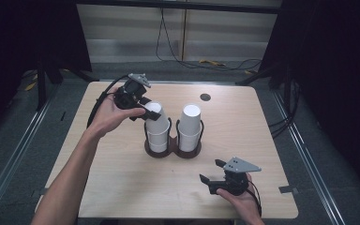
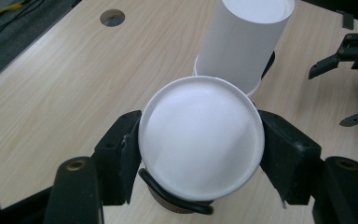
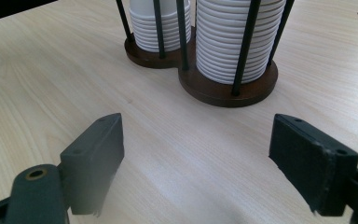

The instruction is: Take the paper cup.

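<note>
Smooth round white paper cup

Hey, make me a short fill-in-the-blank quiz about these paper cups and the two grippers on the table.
1. The left gripper is shut on the top cup of the ____ stack in the high view.
2. The right gripper has its jaws ____, with nothing between them.
3. Both stacks sit in a holder with a brown base and ____ upright rods.
4. The cups are ____ in colour.

Missing words: left; open; black; white
</note>
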